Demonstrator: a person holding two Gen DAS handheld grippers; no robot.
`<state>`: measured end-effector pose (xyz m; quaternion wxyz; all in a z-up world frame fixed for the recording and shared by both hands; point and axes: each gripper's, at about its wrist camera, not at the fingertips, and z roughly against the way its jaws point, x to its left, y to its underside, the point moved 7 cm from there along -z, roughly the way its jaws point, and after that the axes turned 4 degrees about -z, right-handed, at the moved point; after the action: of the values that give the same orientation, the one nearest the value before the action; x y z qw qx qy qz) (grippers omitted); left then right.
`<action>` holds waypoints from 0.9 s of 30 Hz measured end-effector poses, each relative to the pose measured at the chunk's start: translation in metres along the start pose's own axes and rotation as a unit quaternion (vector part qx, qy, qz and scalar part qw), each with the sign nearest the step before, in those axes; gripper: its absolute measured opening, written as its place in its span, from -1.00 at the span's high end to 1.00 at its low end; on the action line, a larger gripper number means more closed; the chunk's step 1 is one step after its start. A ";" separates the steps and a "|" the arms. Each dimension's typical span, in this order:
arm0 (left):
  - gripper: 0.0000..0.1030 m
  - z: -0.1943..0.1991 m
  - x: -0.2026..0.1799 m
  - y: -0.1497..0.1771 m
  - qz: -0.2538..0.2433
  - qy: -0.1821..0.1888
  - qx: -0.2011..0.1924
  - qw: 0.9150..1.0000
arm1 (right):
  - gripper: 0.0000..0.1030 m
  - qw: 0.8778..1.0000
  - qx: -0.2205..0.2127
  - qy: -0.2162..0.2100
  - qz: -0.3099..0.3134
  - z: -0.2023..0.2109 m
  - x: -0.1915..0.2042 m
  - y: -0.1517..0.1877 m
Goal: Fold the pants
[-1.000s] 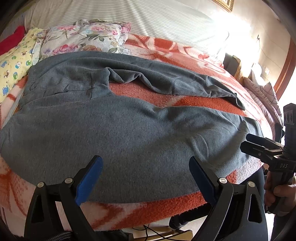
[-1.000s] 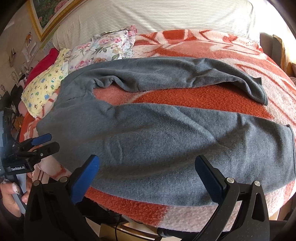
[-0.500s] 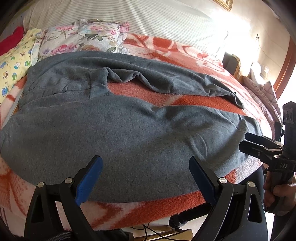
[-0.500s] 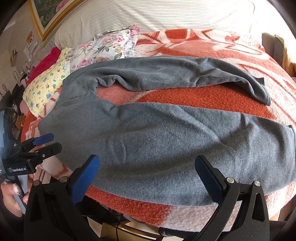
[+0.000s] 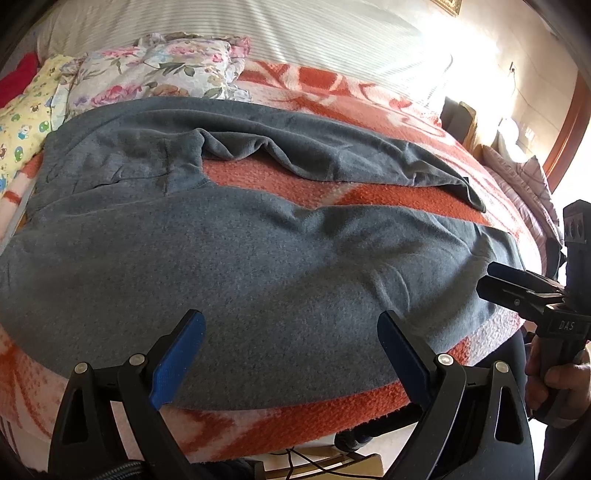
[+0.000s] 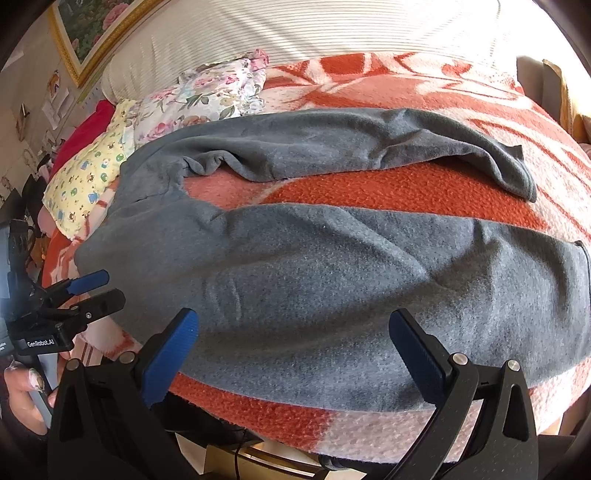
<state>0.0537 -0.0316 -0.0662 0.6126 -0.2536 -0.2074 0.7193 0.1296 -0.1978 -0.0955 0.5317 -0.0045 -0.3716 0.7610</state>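
Grey fleece pants (image 5: 258, 258) lie spread flat on the bed, waist at the left, both legs running right with a gap of blanket between them. They also show in the right wrist view (image 6: 332, 280). My left gripper (image 5: 291, 354) is open and empty, just above the near leg's front edge. My right gripper (image 6: 295, 354) is open and empty over the near leg, toward its cuff. Each gripper shows in the other's view: the right gripper (image 5: 517, 291) near the cuff end, the left gripper (image 6: 92, 288) by the waist end.
An orange and white patterned blanket (image 5: 332, 413) covers the bed. Floral and yellow pillows (image 5: 155, 74) lie at the back left, with a striped headboard (image 6: 332, 26) behind. Cushions (image 5: 517, 173) sit at the far right. The bed's front edge drops off just below the grippers.
Both grippers have moved slightly forward over the near leg. The pants have not moved.
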 end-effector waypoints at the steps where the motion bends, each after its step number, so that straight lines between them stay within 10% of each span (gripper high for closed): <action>1: -0.84 -0.001 -0.001 -0.001 0.000 0.002 0.000 1.000 | -1.00 1.000 0.000 0.000 -0.002 0.000 -0.001 -0.001; 27: -0.84 -0.026 -0.020 -0.043 -0.033 0.056 0.011 0.998 | -1.00 0.999 -0.006 0.010 -0.041 0.009 -0.030 -0.029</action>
<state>0.1053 -0.0444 -0.0581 0.6497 -0.2795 -0.1729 0.6855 0.1624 -0.2225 -0.0846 0.5658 0.0000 -0.3712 0.7363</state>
